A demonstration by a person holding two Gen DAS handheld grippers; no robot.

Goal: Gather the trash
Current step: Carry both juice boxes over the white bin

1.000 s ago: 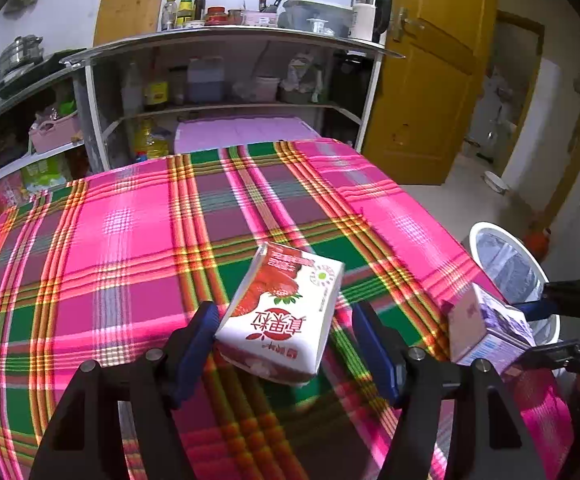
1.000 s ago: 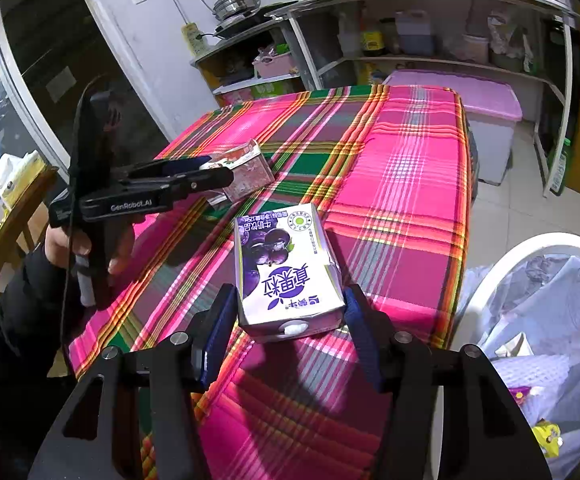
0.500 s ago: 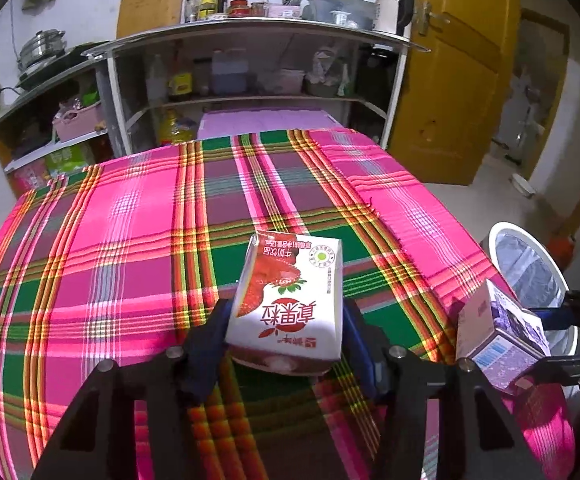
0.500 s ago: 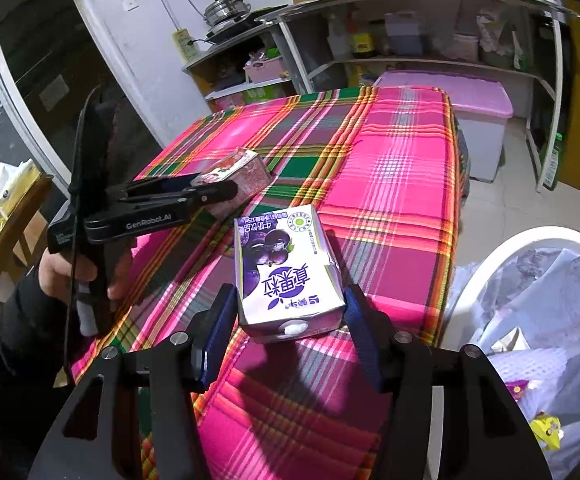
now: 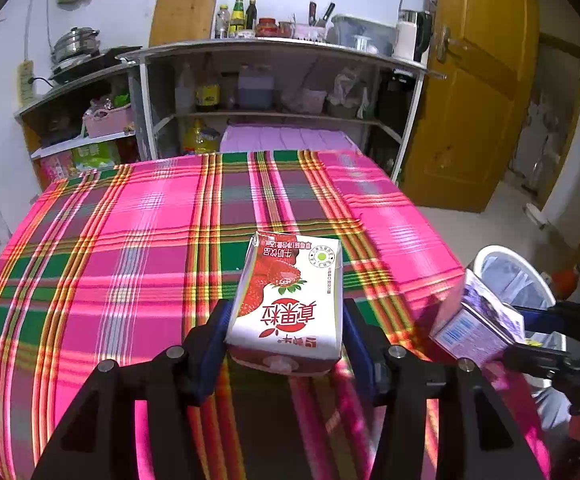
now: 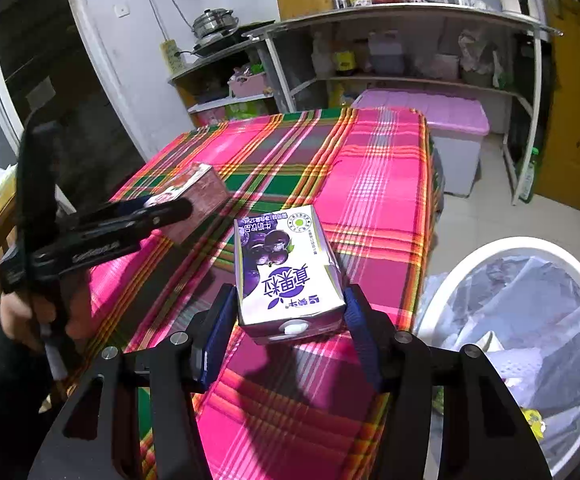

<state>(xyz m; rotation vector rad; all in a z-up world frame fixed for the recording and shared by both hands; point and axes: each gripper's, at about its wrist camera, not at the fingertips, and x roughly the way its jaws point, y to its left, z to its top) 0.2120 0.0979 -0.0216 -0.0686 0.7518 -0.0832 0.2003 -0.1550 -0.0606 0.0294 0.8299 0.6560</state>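
Cartons both clamped: your left gripper [image 5: 284,332] jaws squeeze strawberry carton [image 5: 288,300], right gripper [image 6: 290,320] jaws blueberry carton [image 6: 286,270], near bin [image 6: 470,264] for dropping.

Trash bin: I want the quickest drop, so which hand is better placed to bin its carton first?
Right. The right gripper, holding the purple carton, is at the table edge beside the bin. The left gripper, holding the red carton, is farther in over the table.

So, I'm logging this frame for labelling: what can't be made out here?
- Left wrist view: underside of the red strawberry drink carton, hidden by its own body.
- Right wrist view: bottom of the white bagged waste bin, cut off by the edge.
- Both views: shelf bottle labels, too small.
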